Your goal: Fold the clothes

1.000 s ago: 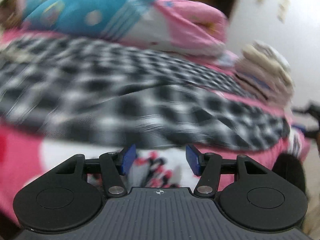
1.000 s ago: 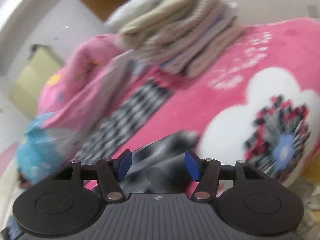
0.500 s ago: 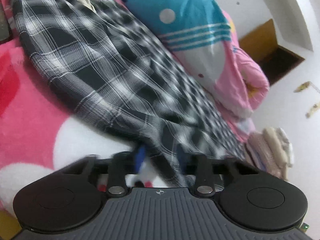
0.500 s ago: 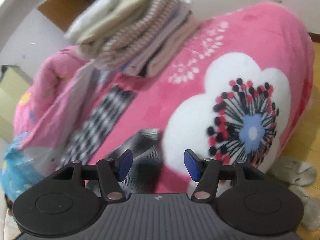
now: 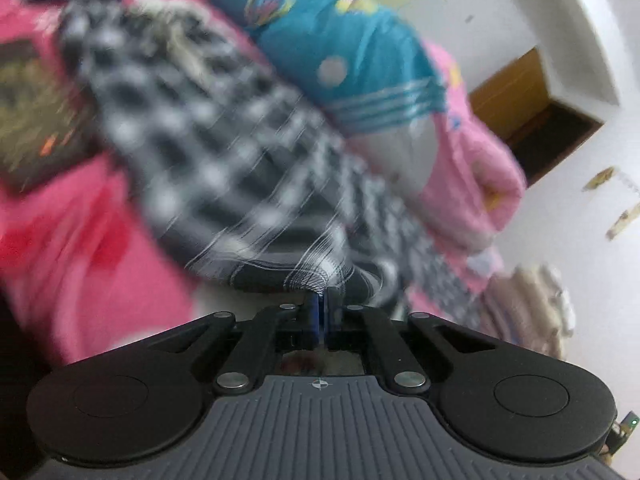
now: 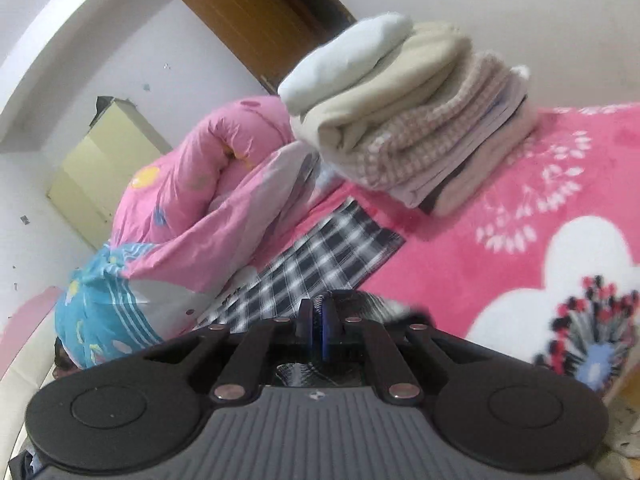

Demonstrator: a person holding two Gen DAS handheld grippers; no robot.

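Both grippers have closed since half a second ago, when their blue pads stood wide apart over the bed. Seen from the left wrist, the left gripper [image 5: 322,312] has its jaws pinched together on the near edge of the black-and-white checked garment [image 5: 224,152], which stretches away, blurred by motion, up and to the left across the pink flowered blanket [image 5: 80,240]. Just beyond the garment lies a bunched quilt [image 5: 360,64] in blue and pink, and a stack of folded clothes [image 5: 532,300] shows at the right edge, near the white wall. From the right wrist, the right gripper [image 6: 318,322] is likewise clamped, jaws nearly touching, with a fold of the checked garment [image 6: 320,256] caught between them; the cloth runs forward from the fingertips and lies flat on the pink blanket [image 6: 500,248]. The folded stack [image 6: 408,120] sits on the blanket just past the garment's far end, and the quilt [image 6: 192,208] is heaped to the left of it. A brown door [image 6: 272,12] stands behind.
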